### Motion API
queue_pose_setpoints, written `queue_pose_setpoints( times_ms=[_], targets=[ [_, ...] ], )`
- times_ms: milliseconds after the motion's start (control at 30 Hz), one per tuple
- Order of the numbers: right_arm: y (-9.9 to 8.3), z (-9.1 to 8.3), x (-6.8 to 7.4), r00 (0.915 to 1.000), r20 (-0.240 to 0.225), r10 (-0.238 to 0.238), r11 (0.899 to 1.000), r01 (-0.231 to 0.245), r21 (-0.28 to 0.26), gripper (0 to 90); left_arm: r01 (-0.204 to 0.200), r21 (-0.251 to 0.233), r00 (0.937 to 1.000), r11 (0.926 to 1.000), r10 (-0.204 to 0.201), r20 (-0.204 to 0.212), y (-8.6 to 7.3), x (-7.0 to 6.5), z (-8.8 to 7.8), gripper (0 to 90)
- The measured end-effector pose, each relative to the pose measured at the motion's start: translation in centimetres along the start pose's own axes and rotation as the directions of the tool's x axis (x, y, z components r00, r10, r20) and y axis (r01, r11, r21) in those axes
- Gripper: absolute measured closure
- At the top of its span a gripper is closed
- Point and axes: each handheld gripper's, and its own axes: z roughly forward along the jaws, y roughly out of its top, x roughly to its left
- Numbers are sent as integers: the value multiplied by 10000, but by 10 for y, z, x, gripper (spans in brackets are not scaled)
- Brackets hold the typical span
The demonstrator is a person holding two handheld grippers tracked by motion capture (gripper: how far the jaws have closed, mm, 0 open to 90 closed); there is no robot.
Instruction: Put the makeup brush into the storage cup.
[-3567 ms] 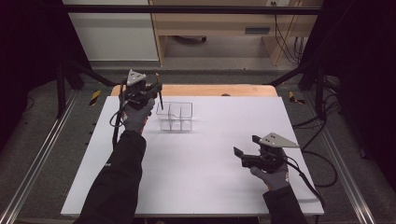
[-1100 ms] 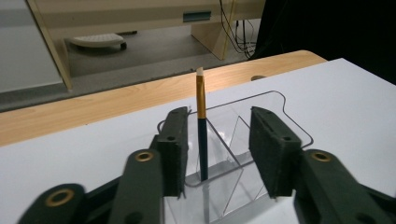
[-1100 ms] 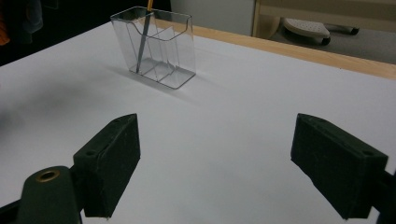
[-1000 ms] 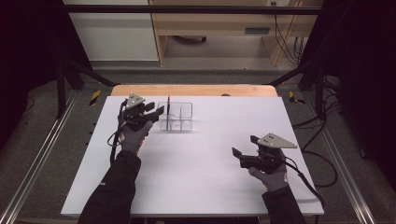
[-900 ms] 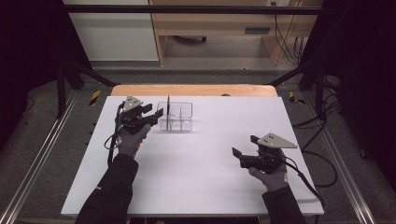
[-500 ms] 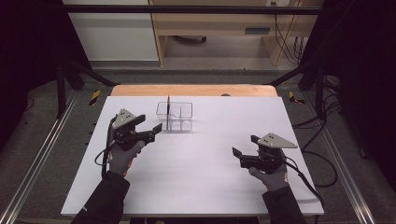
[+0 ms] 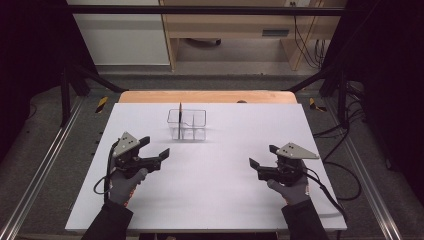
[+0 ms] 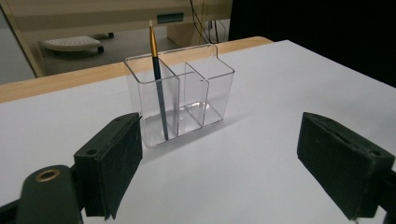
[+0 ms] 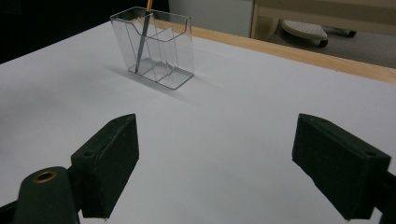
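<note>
Paintbrush [image 7: 180, 119] is seen upright in the left compartment of a clear plastic organizer [image 7: 192, 131], at the far middle of the white table board [image 7: 210, 200] in the high view. Nothing is held by either gripper. The left gripper [image 7: 155, 151] is held low over the board at the near left, well apart from the organizer, pointed right and slightly away; its jaws have just been opening and are spread wide, with nothing between them. The right gripper [image 7: 262, 156] is held at the near right, pointed left, jaws likewise apart and empty. Both grippers are gripped by gloved hands, with cables trailing off behind. A wooden edge [image 7: 205, 97] is seen beyond the board's far side.

In the left gripper view, the paintbrush [image 8: 159, 88] is shown with a dark blue handle and a gold upper end, leaning slightly, its lower end on the floor of the organizer's [image 8: 205, 93] left compartment. The compartments beside it are seen empty. The organizer is placed ahead of the jaws, nearer the left pad [image 8: 112, 163] than the right, untouched by either.

In the right gripper view, the organizer [image 9: 161, 51] is seen far off at the upper left, with the brush [image 9: 142, 42] as a thin dark shaft inside it, its top cut off by the frame. The black jaws are spread wide over bare board.
</note>
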Motion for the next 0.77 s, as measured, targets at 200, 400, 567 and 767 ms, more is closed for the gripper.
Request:
queue_pose_setpoints(
  times_ms=[200,400,567,767],
  targets=[
    [-2,-1,-1,10000,-33,52,10000,-53,-50,147,63,64,10000,10000,-62,-74,-9,2,-4,122],
    [-3,-4,-2,10000,-13,86,9999,-86,-99,145,251,129,9996,9996,-250,-103,-19,5,-9,116],
    [-4,-5,-3,9999,12,111,9999,-111,-117,145,345,211,9993,9992,-341,-175,-26,7,-14,111],
    [-5,-6,-3,10000,4,98,9999,-98,-121,144,335,262,9988,9991,-325,-371,-32,11,-20,105]
  ],
)
